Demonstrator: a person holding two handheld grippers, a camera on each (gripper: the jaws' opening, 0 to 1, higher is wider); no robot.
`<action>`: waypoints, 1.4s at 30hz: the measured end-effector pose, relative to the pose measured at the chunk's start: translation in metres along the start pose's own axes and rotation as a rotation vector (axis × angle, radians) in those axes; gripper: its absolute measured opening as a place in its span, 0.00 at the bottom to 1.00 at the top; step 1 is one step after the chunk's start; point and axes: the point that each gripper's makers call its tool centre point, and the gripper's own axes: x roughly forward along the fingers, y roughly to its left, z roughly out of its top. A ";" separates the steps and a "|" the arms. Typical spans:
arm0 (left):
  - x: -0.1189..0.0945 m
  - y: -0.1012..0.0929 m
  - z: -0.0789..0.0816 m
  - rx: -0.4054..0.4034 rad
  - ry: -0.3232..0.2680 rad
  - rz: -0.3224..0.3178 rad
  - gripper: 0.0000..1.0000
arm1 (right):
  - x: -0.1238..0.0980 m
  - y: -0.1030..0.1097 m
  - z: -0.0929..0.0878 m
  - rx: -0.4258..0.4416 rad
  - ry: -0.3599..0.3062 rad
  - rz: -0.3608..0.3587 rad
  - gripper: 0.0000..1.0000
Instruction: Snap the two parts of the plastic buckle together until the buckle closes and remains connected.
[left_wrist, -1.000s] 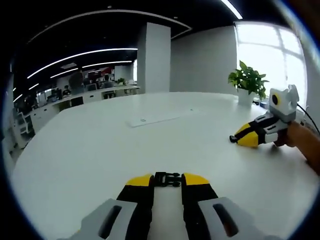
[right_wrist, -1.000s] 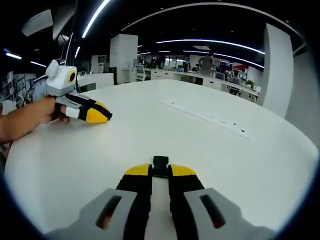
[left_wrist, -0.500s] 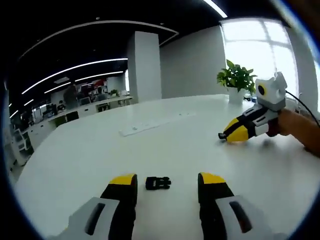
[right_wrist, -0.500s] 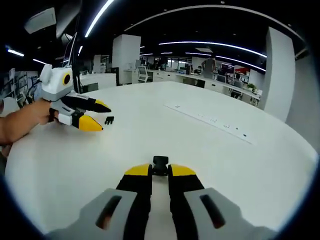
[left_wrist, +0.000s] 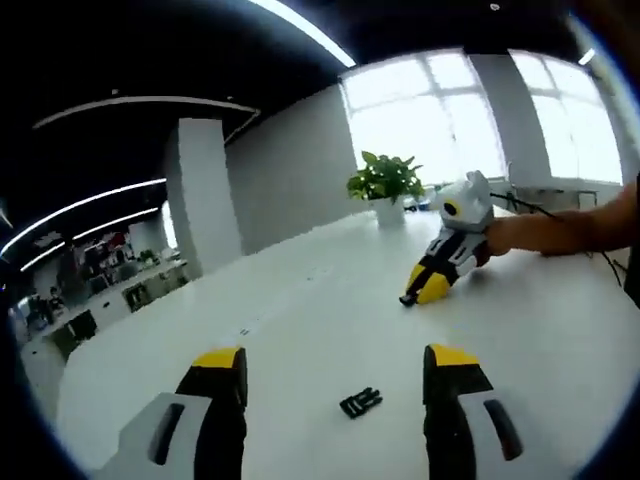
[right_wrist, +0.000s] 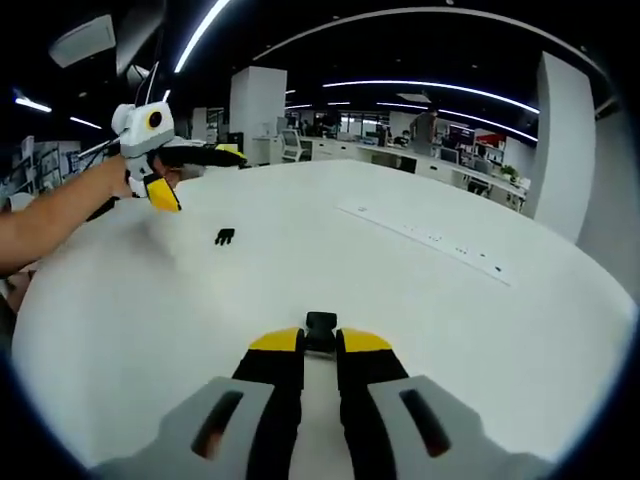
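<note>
The left gripper (left_wrist: 335, 372) hangs with jaws wide apart above the desk (left_wrist: 300, 330), one buckle half (left_wrist: 360, 402) lying loose between them. The right gripper (right_wrist: 320, 345) is clamped on the other half (right_wrist: 320, 324), well apart from the first.

Bright window (left_wrist: 440, 105) glare, dim ceiling, fisheye-warped edges.

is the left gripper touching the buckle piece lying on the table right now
Apart. In the left gripper view the left gripper is open, and the buckle piece lies on the white table between its jaws, with bare table on both sides.
</note>
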 end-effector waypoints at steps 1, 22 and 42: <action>0.003 -0.001 -0.002 0.033 0.011 -0.020 0.66 | -0.002 0.006 0.001 -0.001 -0.006 0.010 0.12; 0.015 -0.076 -0.037 -0.113 0.110 -0.366 0.48 | 0.000 0.003 0.005 0.019 -0.038 0.065 0.12; 0.014 -0.064 -0.043 -0.190 0.078 -0.420 0.28 | 0.000 0.006 0.007 0.004 -0.040 0.066 0.12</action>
